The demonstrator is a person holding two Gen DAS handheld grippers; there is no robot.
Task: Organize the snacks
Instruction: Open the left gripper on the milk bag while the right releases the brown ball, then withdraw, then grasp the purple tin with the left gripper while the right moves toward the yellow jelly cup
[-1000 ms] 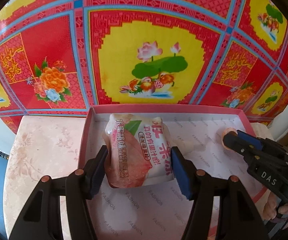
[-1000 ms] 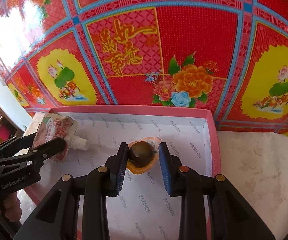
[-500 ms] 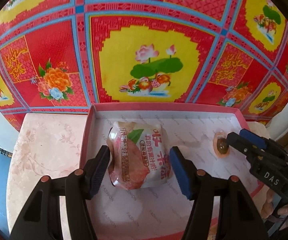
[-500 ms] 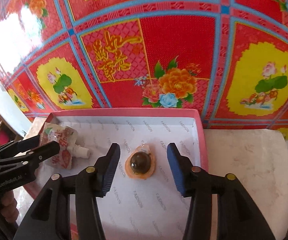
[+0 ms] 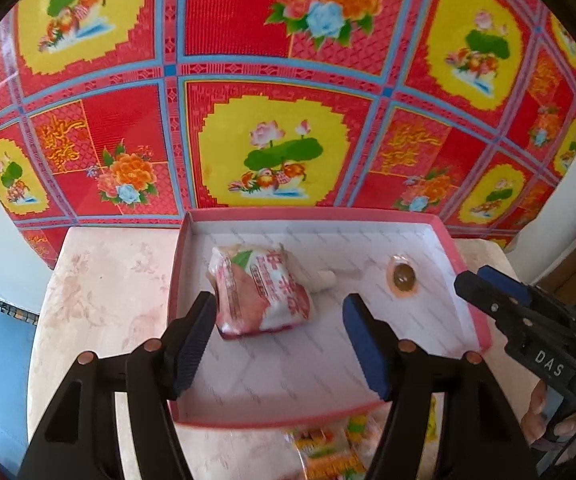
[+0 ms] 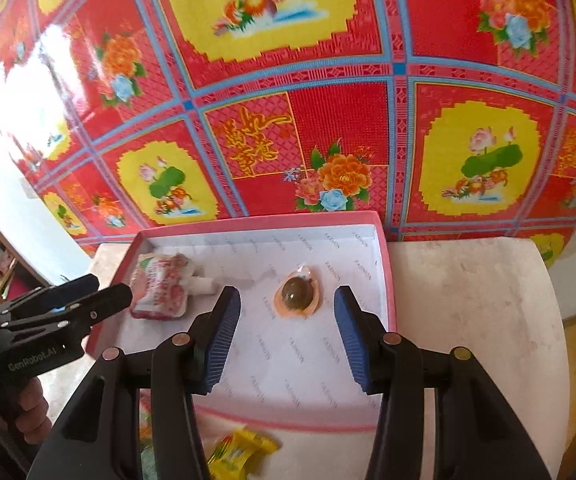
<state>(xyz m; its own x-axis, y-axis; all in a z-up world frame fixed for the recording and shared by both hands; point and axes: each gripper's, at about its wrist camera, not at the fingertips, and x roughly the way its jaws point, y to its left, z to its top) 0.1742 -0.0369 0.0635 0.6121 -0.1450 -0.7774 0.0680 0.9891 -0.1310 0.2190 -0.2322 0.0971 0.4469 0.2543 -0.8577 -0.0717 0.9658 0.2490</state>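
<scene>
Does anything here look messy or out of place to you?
Mostly tidy. The spouted pouch and round sealed snack lie inside the pink box. But yellow-wrapped snacks sit outside it on the table, by its near edge.

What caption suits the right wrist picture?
Open right gripper above a brown egg-shaped snack in clear orange wrapping, lying in a pink-rimmed shallow box.
</scene>
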